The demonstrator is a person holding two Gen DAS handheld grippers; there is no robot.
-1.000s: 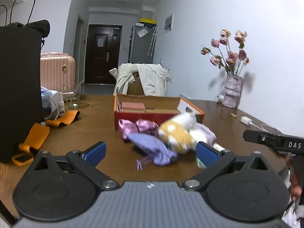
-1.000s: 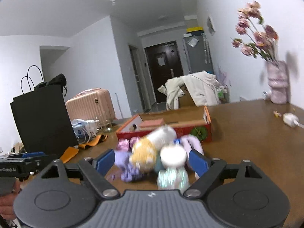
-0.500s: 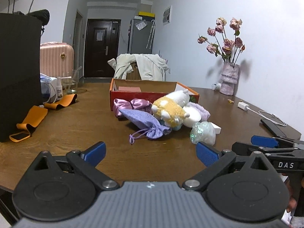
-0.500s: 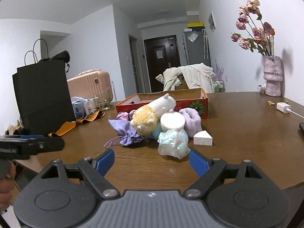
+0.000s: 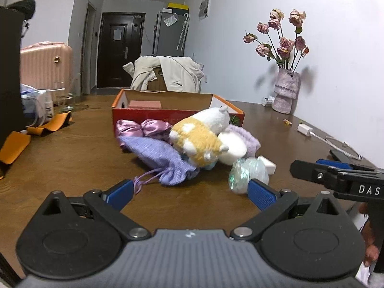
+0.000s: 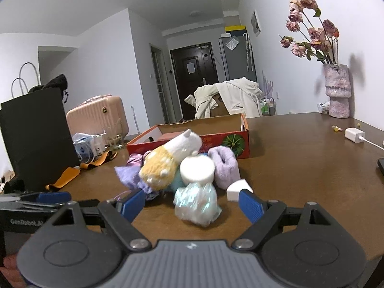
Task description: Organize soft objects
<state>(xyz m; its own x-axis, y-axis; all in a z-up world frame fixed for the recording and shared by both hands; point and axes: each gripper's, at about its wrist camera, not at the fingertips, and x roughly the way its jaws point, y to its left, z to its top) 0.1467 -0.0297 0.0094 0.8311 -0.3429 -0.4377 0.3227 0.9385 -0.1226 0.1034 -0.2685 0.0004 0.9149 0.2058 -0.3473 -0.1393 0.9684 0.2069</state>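
A heap of soft things lies on the brown table in front of an open red box (image 5: pixel 177 114) (image 6: pixel 216 139). On top is a yellow and white plush toy (image 5: pixel 199 136) (image 6: pixel 168 158). A lilac drawstring pouch (image 5: pixel 160 156), a shiny pink pouch (image 5: pixel 141 128), a fluffy purple piece (image 6: pixel 224 168), a white round sponge (image 6: pixel 197 169), a white wedge (image 6: pixel 236 189) and an iridescent crinkly bundle (image 6: pixel 195 202) (image 5: pixel 244 172) surround it. My left gripper (image 5: pixel 189 193) is open, just short of the lilac pouch. My right gripper (image 6: pixel 192 206) is open, with the iridescent bundle between its fingertips, untouched.
A black paper bag (image 6: pixel 36 136) and orange straps (image 5: pixel 28 132) stand at the left. A vase of dried roses (image 6: pixel 337 91), a white charger with cable (image 6: pixel 355 135) and a dark phone (image 5: pixel 340 154) lie to the right. A pink suitcase (image 6: pixel 96 115) stands beyond the table.
Both grippers have come closer to the heap than half a second ago. The iridescent bundle now sits between the right fingertips. Both jaws stay open.
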